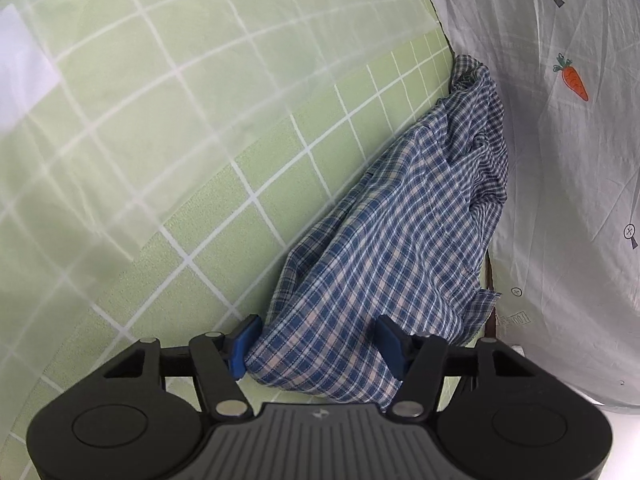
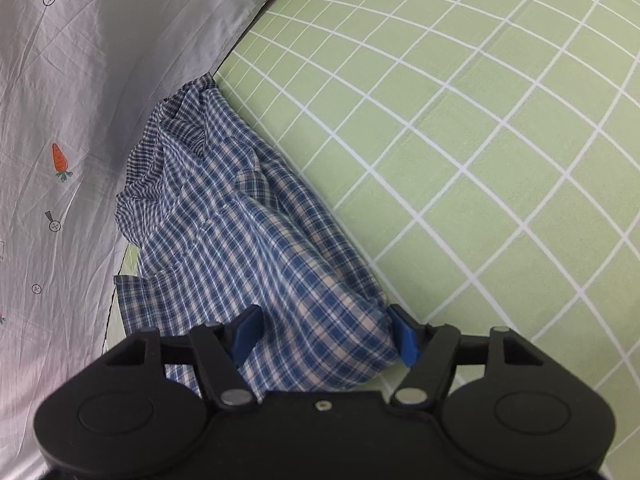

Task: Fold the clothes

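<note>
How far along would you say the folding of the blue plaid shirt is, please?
No finished fold shows: the blue plaid shirt lies bunched on the green gridded mat. In hand: left tongs and right tongs each straddle its cloth. All the folding remains.

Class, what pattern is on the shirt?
Blue, white and beige check; the shirt shows best in the right wrist view.

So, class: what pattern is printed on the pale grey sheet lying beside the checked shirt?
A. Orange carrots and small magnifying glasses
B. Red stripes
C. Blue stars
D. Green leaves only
A: the grey sheet carries an orange carrot and little magnifying-glass marks, next to the checked shirt.
</note>
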The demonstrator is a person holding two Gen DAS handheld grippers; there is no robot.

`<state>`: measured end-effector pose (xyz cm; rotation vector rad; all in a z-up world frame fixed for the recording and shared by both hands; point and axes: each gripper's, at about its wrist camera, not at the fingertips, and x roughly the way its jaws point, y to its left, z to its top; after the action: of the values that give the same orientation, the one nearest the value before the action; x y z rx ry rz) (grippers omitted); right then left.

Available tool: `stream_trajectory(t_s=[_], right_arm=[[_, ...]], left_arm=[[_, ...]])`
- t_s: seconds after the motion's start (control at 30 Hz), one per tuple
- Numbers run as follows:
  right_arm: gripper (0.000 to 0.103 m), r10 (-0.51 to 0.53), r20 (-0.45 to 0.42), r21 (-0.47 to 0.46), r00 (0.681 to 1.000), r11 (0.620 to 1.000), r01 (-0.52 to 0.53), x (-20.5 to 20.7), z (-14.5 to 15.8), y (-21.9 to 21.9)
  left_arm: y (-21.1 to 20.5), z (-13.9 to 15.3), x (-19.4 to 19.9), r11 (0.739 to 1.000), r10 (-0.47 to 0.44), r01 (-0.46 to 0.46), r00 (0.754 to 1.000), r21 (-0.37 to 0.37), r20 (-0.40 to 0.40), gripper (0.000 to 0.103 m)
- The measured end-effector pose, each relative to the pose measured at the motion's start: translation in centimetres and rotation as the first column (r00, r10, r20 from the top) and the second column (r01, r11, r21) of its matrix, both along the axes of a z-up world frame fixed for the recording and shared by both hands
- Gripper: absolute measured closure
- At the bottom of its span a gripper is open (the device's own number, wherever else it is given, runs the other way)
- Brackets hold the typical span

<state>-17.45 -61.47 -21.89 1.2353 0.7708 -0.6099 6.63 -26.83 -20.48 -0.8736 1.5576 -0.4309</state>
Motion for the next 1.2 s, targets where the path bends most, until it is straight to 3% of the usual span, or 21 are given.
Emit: stream_trajectory(t_s=[0.23,0.4,0.43,0.47,0.5,0.53,0.6,0.67,0.87,1.2], right_arm=[[0.031,-0.037,-0.003,0.047,0.999,0.998,0.037,-0.5,-0.3,-0.1],[0.023,-0.049,0.029,0.092,0.998,0.995,0.047,-0.3,-0.6,-0.6],[0.029,-0.055,0.038,0.105,0.998,0.993,0.050,-0.2,-0.7,-0.8],[0.047,-0.056,0.045,0.122,0.997,0.991,0.051,-0.2,-1.0,-0.9],[0.055,-0.064,0.057,0.146,0.996,0.988,0.055,-0.3,-1.3,-1.0],[0.060,-0.077,0.069,0.166,0.995,0.984,0.064,-0.5,-1.6,-1.0],[0.068,-0.091,0.099,0.179,0.991,0.981,0.072,-1.1,-1.7,-0.8],[0.081,-0.092,0.123,0.170,0.988,0.983,0.070,-1.6,-1.3,-0.5],[0.087,-0.082,0.157,0.153,0.984,0.986,0.058,-4.4,0.3,1.5],[0.087,-0.070,0.112,0.278,0.991,0.960,0.036,-12.9,1.9,5.7]], left_arm=[[1.1,-2.5,-1.0,0.990,0.079,-0.095,0.986,-0.103,-0.146,0.041],[0.7,-2.8,-0.9,0.986,0.096,-0.115,0.983,-0.122,-0.155,0.042],[0.6,-2.8,-0.9,0.985,0.099,-0.119,0.983,-0.125,-0.155,0.042],[0.6,-2.9,-0.9,0.984,0.102,-0.123,0.982,-0.127,-0.157,0.047],[0.6,-3.0,-0.9,0.983,0.103,-0.125,0.981,-0.131,-0.162,0.052],[0.6,-3.1,-0.9,0.983,0.105,-0.127,0.981,-0.134,-0.163,0.055],[0.8,-3.1,-1.1,0.978,0.111,-0.136,0.981,-0.160,-0.157,0.082],[1.2,-2.9,-1.6,0.972,0.125,-0.153,0.980,-0.181,-0.154,0.087],[3.4,-2.0,-4.1,0.971,0.134,-0.160,0.980,-0.178,-0.149,0.092],[9.3,-0.7,-10.5,0.957,0.166,-0.235,0.926,-0.172,-0.339,0.093]])
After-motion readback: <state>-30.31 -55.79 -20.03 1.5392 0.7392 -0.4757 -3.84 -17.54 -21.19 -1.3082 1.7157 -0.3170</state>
